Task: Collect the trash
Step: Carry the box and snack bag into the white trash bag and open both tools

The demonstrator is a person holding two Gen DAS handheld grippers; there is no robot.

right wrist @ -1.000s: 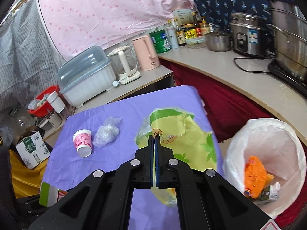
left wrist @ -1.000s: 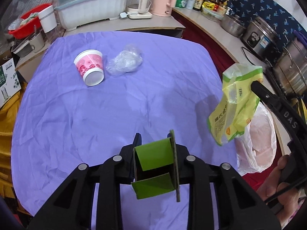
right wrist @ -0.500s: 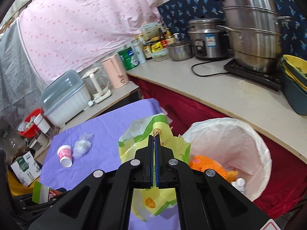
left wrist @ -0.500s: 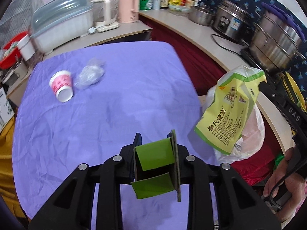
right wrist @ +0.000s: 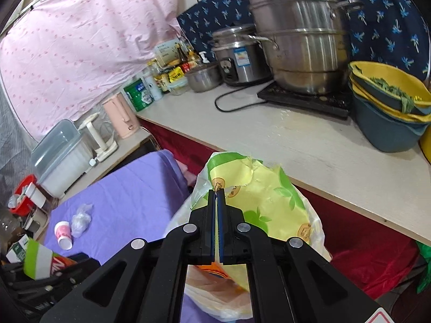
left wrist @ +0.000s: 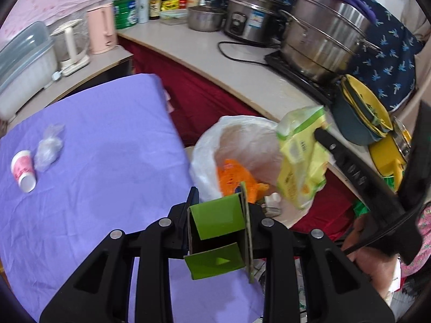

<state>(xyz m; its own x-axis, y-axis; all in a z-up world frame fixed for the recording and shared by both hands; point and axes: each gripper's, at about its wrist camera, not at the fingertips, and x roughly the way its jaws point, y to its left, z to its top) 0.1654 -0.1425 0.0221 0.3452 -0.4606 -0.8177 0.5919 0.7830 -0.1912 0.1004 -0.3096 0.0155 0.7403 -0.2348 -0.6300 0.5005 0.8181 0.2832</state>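
The yellow-green wrapper (right wrist: 258, 193) is hanging over the white-lined bin (left wrist: 212, 137) at centre frame, pinched in the right gripper (right wrist: 217, 193). Orange trash (left wrist: 234, 175) is lying inside. The left gripper (left wrist: 219, 215) is clamping a green carton (left wrist: 215, 215). A cup (left wrist: 23, 167) is lying at left on the purple cloth (left wrist: 107, 148).

Each view sits just behind its own gripper and looks forward and steeply down along the fingers. The left one, over the purple-clothed surface (left wrist: 89, 161) near its right edge, faces the lined trash bin (left wrist: 215, 140) and the kitchen counter (left wrist: 242, 72) beyond. The right one hangs close above that bin (right wrist: 317, 231), facing the same counter (right wrist: 296, 140) with the purple surface (right wrist: 129, 202) at lower left. Both share the bin, the yellow-green bag (left wrist: 299, 161) (right wrist: 258, 193), the paper cup (left wrist: 23, 171) (right wrist: 63, 234), the steel pots (left wrist: 323, 40) (right wrist: 299, 35) and the pink kettle (left wrist: 101, 28) (right wrist: 121, 117).
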